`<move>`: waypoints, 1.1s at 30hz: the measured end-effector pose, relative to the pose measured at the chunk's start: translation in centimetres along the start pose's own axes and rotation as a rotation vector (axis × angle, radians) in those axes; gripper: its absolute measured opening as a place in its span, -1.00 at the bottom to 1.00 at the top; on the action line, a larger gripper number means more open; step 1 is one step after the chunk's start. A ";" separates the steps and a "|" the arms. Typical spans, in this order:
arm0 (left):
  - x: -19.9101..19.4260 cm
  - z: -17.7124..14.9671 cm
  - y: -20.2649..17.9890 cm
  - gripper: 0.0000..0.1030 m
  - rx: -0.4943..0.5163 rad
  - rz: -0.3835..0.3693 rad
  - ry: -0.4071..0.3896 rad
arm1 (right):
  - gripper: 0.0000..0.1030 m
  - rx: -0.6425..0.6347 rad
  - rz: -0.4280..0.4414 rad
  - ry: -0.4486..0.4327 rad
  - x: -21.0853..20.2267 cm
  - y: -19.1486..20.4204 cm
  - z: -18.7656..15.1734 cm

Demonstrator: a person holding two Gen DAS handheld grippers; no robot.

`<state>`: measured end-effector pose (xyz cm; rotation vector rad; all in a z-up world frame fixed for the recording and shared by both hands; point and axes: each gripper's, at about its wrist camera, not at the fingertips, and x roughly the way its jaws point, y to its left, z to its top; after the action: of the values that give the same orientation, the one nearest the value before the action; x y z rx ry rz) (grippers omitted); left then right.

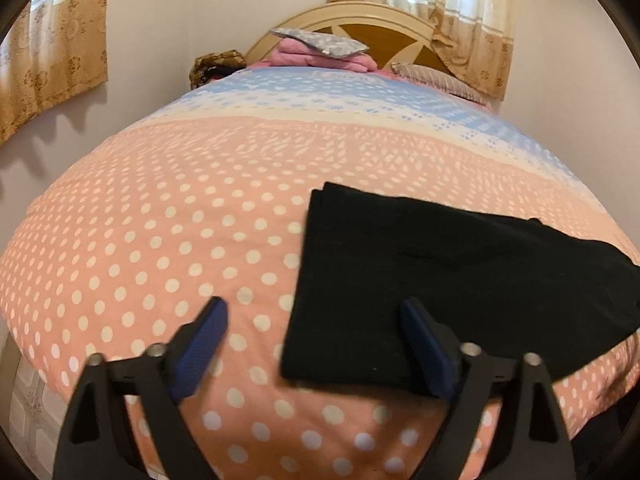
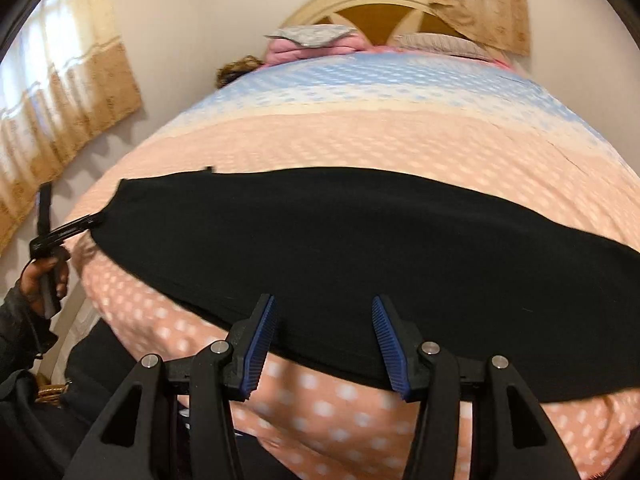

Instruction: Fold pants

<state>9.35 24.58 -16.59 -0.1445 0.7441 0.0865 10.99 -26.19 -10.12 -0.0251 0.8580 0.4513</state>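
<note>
Black pants [image 1: 448,280] lie flat on a pink polka-dot bedspread [image 1: 160,240], folded lengthwise into a long band. In the right wrist view the pants [image 2: 360,248] stretch across the bed from left to right. My left gripper [image 1: 316,312] is open and empty, hovering over the left end of the pants, its right finger above the cloth. It also shows at the far left of the right wrist view [image 2: 76,228], held in a hand. My right gripper [image 2: 324,312] is open and empty, above the near edge of the pants.
The bedspread turns blue toward the headboard [image 1: 360,24]. Pink folded bedding [image 1: 316,56] and pillows lie at the head of the bed. Curtains [image 1: 52,52] hang on the walls. The bed's near edge drops off just below the grippers.
</note>
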 end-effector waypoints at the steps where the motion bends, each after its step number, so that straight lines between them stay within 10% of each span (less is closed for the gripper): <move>1: 0.1 0.0 -0.2 0.37 0.006 -0.019 0.007 | 0.00 -0.013 0.009 0.005 0.7 0.9 0.1; 13: 1.0 1.1 -1.3 -0.37 0.011 -0.047 0.005 | 0.00 -0.049 0.111 -0.015 2.8 5.7 0.2; 27: -1.8 2.7 -1.3 0.32 0.017 0.073 -0.072 | 0.01 -0.116 0.037 -0.011 3.6 6.3 -0.2; 33: -3.2 3.3 -5.8 0.56 0.070 -0.012 -0.098 | 0.01 -0.092 -0.059 -0.028 2.8 4.9 0.6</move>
<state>9.95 19.35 -11.42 -0.0776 0.6472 0.0557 11.06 -20.57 -10.96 -0.1282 0.8070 0.4346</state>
